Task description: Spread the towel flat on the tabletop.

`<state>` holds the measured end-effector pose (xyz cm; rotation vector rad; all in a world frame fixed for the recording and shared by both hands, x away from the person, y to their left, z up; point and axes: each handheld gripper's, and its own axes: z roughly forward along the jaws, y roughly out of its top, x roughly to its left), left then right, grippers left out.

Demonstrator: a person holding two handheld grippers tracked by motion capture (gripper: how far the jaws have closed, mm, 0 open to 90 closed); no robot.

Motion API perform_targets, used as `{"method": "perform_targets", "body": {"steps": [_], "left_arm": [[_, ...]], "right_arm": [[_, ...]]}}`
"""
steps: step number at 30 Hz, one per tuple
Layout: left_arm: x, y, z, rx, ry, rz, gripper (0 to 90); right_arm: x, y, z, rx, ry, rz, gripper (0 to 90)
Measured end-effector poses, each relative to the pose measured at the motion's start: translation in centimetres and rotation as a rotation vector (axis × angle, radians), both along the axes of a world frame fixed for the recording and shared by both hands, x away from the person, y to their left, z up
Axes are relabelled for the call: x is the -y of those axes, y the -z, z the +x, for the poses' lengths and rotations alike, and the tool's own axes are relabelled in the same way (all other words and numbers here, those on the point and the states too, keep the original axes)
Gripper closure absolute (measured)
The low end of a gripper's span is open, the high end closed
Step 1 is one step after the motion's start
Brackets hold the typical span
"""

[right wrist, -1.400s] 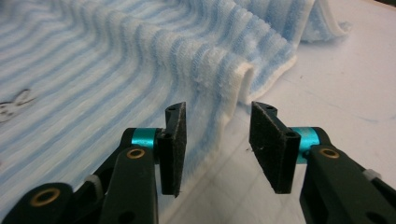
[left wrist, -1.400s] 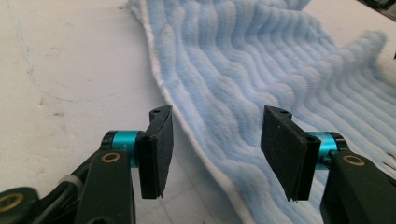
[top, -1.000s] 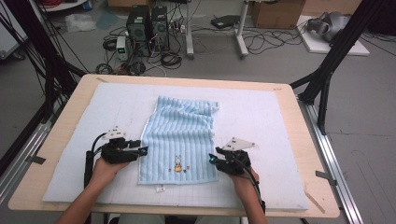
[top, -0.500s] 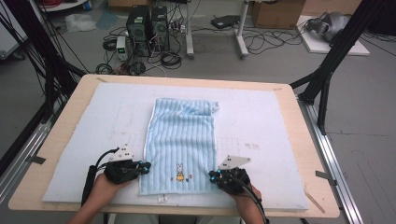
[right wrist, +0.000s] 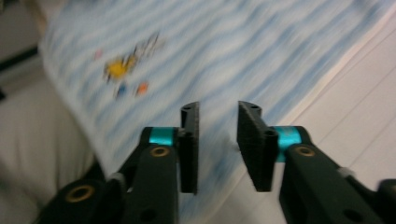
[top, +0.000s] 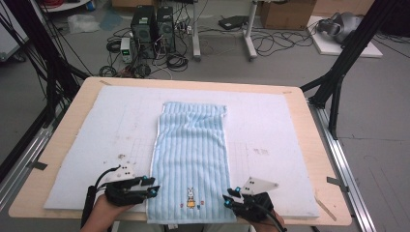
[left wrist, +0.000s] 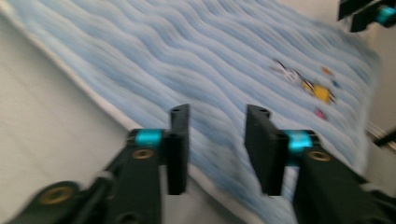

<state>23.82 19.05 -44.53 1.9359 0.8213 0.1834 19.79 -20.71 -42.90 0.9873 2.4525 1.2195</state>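
This is a lab or test room. Behind the table (top: 63, 145), computer towers (top: 153, 26) stand on a bare grey floor amid loose cables (top: 270, 43). Black rig struts (top: 345, 58) flank the table, with cardboard boxes (top: 285, 12) beyond.

no readable text, small rabbit picture on the blue towel (top: 191, 159)

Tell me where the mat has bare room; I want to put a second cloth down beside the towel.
The white mat lies bare left of the blue towel out to the table's wooden rim, and right of it likewise. A narrower strip lies beyond its far edge. The near corners are crowded: left tool, right tool.
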Motion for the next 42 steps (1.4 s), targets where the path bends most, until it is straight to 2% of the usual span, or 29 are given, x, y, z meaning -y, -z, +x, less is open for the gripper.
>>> {"method": "perform_targets", "body": {"steps": [1, 3, 7, 12, 15, 16, 17, 19, 21, 27, 29, 30, 31, 32, 34, 35, 37, 39, 41, 42], "left_arm": [[-0.3, -0.2, 0.4, 0.011, -0.023, -0.018, 54.5], [-0.8, -0.5, 1.0, 0.029, -0.063, -0.027, 50.0], [-1.9, -0.8, 2.3, 0.046, -0.125, -0.049, 48.1], [-2.9, -0.8, 3.7, 0.046, -0.169, -0.066, 46.8], [-3.1, -0.9, 4.5, 0.045, -0.180, -0.073, 46.4], [-3.2, -1.0, 4.8, 0.045, -0.183, -0.076, 46.3], [-3.2, -1.1, 5.0, 0.048, -0.185, -0.079, 46.2], [-3.2, -1.3, 5.6, 0.050, -0.185, -0.079, 46.2], [-3.3, -1.4, 6.1, 0.050, -0.188, -0.085, 46.2], [-3.0, -1.4, 7.9, 0.043, -0.192, -0.094, 46.2], [-2.8, -1.4, 8.3, 0.045, -0.193, -0.092, 46.2], [-2.7, -1.4, 8.7, 0.046, -0.190, -0.090, 46.2], [-2.7, -1.4, 8.8, 0.050, -0.189, -0.090, 46.2], [-2.6, -1.4, 9.0, 0.051, -0.189, -0.093, 46.2], [-2.4, -1.4, 9.3, 0.055, -0.188, -0.091, 46.0], [-2.4, -1.3, 9.4, 0.050, -0.193, -0.091, 46.0], [-2.3, -1.1, 9.6, 0.042, -0.194, -0.084, 46.0], [-2.4, -0.9, 9.6, 0.033, -0.193, -0.068, 46.0], [-2.4, -0.8, 9.5, 0.035, -0.194, -0.067, 46.0], [-2.4, -0.8, 9.4, 0.030, -0.193, -0.066, 46.1]], "right_arm": [[-0.1, -0.2, 0.5, 0.017, 0.016, 0.013, 62.5], [-0.7, -0.2, 1.6, 0.040, 0.042, 0.030, 55.1], [-2.7, 0.2, 4.1, 0.061, 0.063, 0.008, 46.9], [-5.3, 1.1, 6.9, 0.043, 0.031, -0.007, 48.9], [-6.7, 1.9, 8.1, 0.002, -0.028, -0.057, 62.3], [-6.9, 2.0, 8.2, 0.016, -0.034, -0.061, 69.6], [-6.9, 1.9, 8.3, 0.005, -0.048, -0.056, 77.6], [-6.7, 1.8, 8.4, -0.003, -0.089, -0.065, 85.5], [-6.5, 1.7, 8.1, -0.015, -0.115, -0.072, 86.3], [-5.3, 1.3, 6.8, -0.078, -0.274, -0.073, 86.5], [-5.0, 1.2, 6.6, -0.083, -0.289, -0.072, 83.0], [-4.9, 1.1, 6.6, -0.071, -0.286, -0.058, 79.1], [-4.6, 0.8, 6.9, -0.058, -0.270, -0.019, 72.4], [-4.3, 0.5, 7.1, -0.044, -0.248, 0.005, 69.7], [-3.5, 0.0, 8.1, 0.003, -0.155, 0.058, 64.5], [-3.0, -0.1, 8.7, 0.028, -0.101, 0.061, 61.9], [-2.4, 0.2, 9.8, 0.038, -0.005, 0.053, 60.8], [-2.5, 0.8, 10.5, 0.014, 0.010, 0.046, 60.6], [-3.2, 1.4, 10.8, -0.006, -0.011, 0.012, 60.9], [-3.6, 1.7, 10.8, -0.009, -0.020, -0.024, 63.3]]}}
